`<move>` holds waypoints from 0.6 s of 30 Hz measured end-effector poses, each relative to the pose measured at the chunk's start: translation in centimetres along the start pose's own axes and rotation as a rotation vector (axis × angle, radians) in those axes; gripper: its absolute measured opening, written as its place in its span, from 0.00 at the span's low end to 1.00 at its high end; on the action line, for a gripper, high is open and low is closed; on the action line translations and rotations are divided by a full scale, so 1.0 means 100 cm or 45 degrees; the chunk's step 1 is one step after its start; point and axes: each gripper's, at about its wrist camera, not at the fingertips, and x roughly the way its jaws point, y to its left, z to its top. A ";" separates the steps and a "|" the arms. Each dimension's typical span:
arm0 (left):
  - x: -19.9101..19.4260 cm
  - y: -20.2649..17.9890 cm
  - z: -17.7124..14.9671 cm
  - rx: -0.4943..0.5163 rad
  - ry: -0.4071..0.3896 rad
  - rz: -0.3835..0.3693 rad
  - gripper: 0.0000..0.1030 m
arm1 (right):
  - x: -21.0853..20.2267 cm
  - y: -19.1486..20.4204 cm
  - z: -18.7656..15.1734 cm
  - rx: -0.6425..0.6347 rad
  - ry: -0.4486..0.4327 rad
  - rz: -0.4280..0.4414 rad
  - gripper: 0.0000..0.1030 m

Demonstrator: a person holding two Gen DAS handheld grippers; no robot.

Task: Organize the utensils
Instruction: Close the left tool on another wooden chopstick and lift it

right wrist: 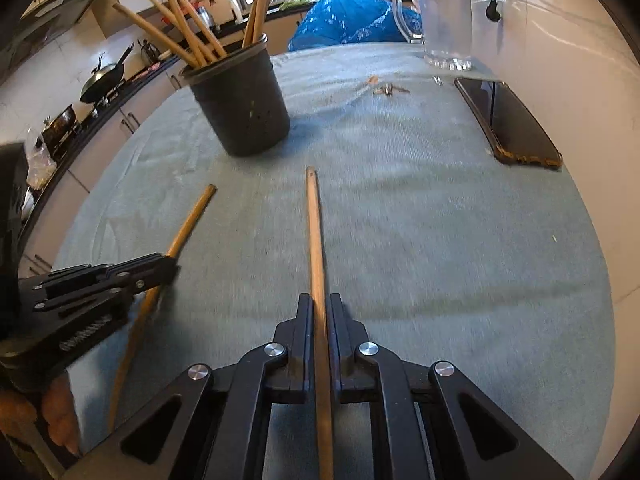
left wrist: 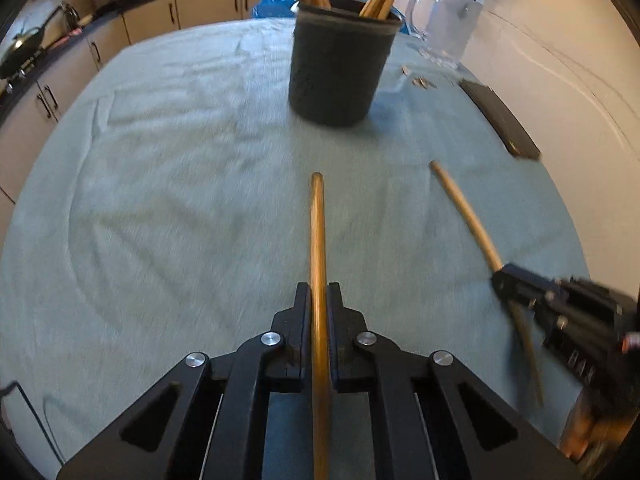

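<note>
Two wooden sticks are in my claws, one apiece. My left gripper (left wrist: 319,300) has its jaws closed tight on the left stick (left wrist: 317,240), which runs straight ahead from between the fingers and also passes back under the claw body. My right gripper (right wrist: 319,308) is clamped the same way on the right stick (right wrist: 314,232), its tip pointing forward over the cloth. Ahead of both claws lies a broad stretch of the grey-green tablecloth (left wrist: 180,200), bare between the stick tips and the dark utensil holder (left wrist: 340,68). From my left claw the holder stands ahead and slightly to the right; from my right claw the same holder (right wrist: 244,108) sits ahead and to the left, with several more sticks leaning out of it. Forward-right of my right claw, a dark phone (right wrist: 508,120) lies near the table's right edge, where the cloth ends just beside a pale wall. Beyond the phone stands a clear glass jug (right wrist: 444,20), and a few small scraps (right wrist: 386,89) lie on the cloth between jug and holder. To the left of my left claw the cloth runs to the table's edge, with kitchen cabinets (left wrist: 48,92) past it. My two claws are side by side, apart, not touching.
</note>
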 end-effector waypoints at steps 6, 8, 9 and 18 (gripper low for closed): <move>-0.021 0.016 -0.021 0.014 0.099 -0.134 0.22 | -0.018 -0.005 -0.020 -0.040 0.074 0.032 0.14; -0.021 0.016 -0.014 0.007 0.064 -0.109 0.37 | -0.016 -0.005 -0.016 -0.038 0.080 0.038 0.17; -0.020 0.016 -0.011 -0.001 0.054 -0.097 0.37 | -0.014 -0.003 -0.013 -0.042 0.080 0.021 0.17; 0.008 -0.003 0.026 0.107 0.088 -0.043 0.27 | 0.026 0.008 0.044 -0.144 0.142 -0.087 0.18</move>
